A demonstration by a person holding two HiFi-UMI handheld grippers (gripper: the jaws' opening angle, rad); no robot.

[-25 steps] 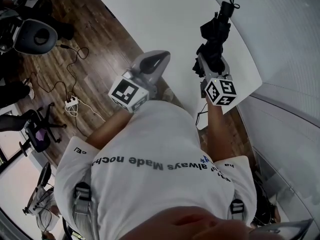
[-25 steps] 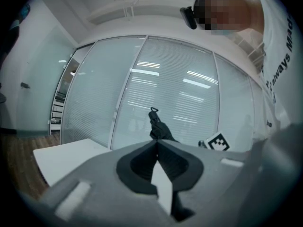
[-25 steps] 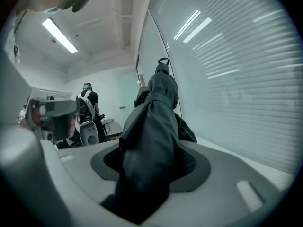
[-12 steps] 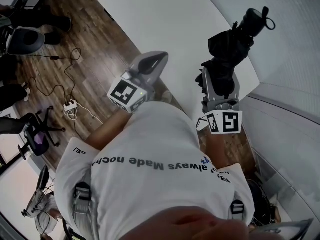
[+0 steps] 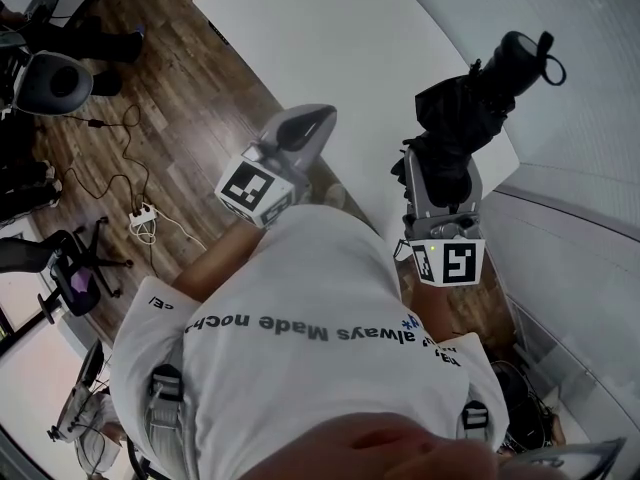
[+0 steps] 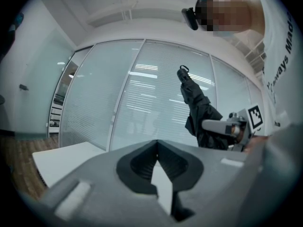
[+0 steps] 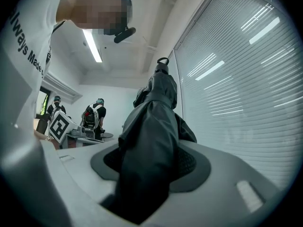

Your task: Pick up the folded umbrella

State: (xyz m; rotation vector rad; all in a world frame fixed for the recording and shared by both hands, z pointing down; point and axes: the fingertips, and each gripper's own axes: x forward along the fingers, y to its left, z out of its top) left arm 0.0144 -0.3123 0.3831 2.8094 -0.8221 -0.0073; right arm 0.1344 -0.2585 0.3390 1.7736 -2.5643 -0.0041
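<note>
- Wooden floor [image 5: 170, 108] runs along the left side of the head view, and a glass wall with blinds [image 6: 142, 103] fills most of the left gripper view.
- White table [image 5: 330, 28] sits in front of the person, top looks bare.
- Person's white t-shirt [image 5: 300, 348] takes up the bottom of the head view.
- Folded umbrella [image 5: 470, 118], black, is up in the air off the table, over its right edge. It sticks out away from the person, with the strap loop [image 5: 547, 56] at the far end.
- Right gripper [image 7: 149, 157] has its jaws clamped on the umbrella's fabric, roughly half closed around it.
- Left gripper [image 6: 157, 143] has its jaw tips pressed together with nothing in them, held over the table's near-left edge.
- Marker cubes: one on the left gripper [image 5: 257, 186], one on the right [image 5: 450, 261].
- Power strip [image 5: 143, 208] with cables lies on the floor.
</note>
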